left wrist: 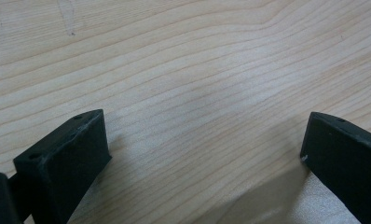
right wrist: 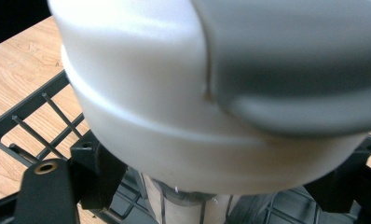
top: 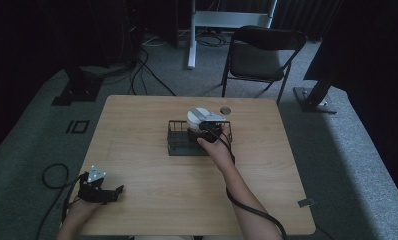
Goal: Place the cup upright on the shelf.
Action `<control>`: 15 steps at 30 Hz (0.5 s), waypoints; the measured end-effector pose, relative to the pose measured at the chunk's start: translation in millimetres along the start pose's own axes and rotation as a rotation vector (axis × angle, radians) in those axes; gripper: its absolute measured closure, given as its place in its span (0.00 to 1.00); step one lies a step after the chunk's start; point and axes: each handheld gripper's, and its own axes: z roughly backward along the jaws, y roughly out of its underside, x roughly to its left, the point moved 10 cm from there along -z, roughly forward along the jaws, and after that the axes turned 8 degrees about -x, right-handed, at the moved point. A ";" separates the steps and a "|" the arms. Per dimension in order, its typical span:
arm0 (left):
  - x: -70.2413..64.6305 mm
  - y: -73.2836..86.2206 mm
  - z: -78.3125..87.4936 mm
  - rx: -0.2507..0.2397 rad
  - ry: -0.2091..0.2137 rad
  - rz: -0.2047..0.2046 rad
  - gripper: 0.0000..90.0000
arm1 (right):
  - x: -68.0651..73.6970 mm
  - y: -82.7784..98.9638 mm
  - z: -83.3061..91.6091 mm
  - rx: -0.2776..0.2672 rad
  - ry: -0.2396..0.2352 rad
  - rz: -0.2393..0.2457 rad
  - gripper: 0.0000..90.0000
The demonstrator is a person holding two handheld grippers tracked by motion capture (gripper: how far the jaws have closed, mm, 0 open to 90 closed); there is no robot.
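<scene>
The right gripper (top: 207, 131) has its fingers grasping a bottle (top: 202, 117) with a white cap, low in the wire basket (top: 177, 142) near the worktop's far edge. It looks almost set down; letting go is left. The left gripper (top: 104, 192) rests released by the near left corner.

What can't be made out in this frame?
- Right claw grip: in the right gripper view the white lid hides the jaw tips; closure unclear.
- Bottle body: cut off by that view's bottom edge.
- Small round thing beyond the wire basket: too small in the high view.
- Left claw: open over bare table.
</scene>
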 end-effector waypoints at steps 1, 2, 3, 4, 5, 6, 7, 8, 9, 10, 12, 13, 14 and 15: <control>0.0 0.0 0.0 0.000 0.000 0.000 0.01 | 0.1 0.4 -0.4 0.004 -0.002 0.003 0.21; 0.0 0.0 0.0 0.000 0.000 0.000 0.01 | 0.4 1.2 -1.0 0.012 -0.005 0.007 0.21; 0.0 0.0 0.0 0.000 0.000 0.000 0.01 | 0.6 1.8 -1.6 0.016 -0.010 0.011 0.21; 0.0 0.0 0.0 0.000 0.000 0.000 0.01 | 0.5 2.5 -2.1 0.020 -0.008 0.012 0.21; 0.0 0.0 0.0 0.000 0.000 0.000 0.01 | 0.5 2.5 -2.1 0.020 -0.008 0.012 0.21; 0.0 0.0 0.0 0.000 0.000 0.000 0.01 | 0.4 3.0 -2.4 0.025 -0.008 0.015 0.21; 0.0 0.0 0.0 0.000 0.000 0.000 0.01 | 0.7 3.1 -2.7 0.029 -0.009 0.012 0.21; 0.0 0.0 0.0 0.000 0.000 0.000 0.01 | 0.9 3.4 -2.8 0.035 -0.012 0.009 0.21; 0.0 0.0 0.0 0.000 0.000 0.000 0.01 | 0.9 3.8 -3.1 0.040 -0.013 0.009 0.21; 0.0 0.0 0.0 0.000 0.000 0.000 0.01 | 0.8 4.1 -3.4 0.043 -0.012 0.010 0.21; 0.0 0.0 0.0 0.000 0.000 0.000 0.01 | 0.8 5.9 -4.1 0.059 -0.012 0.020 0.21; 0.0 0.0 0.0 0.000 0.000 0.000 0.01 | 1.1 6.4 -4.3 0.063 -0.013 0.025 0.21; 0.0 0.0 0.0 0.000 0.000 0.000 0.01 | 1.0 6.3 -4.6 0.061 -0.014 0.026 0.21; 0.0 0.0 0.0 0.000 0.000 0.000 0.01 | 0.7 6.4 -4.6 0.063 -0.016 0.025 0.21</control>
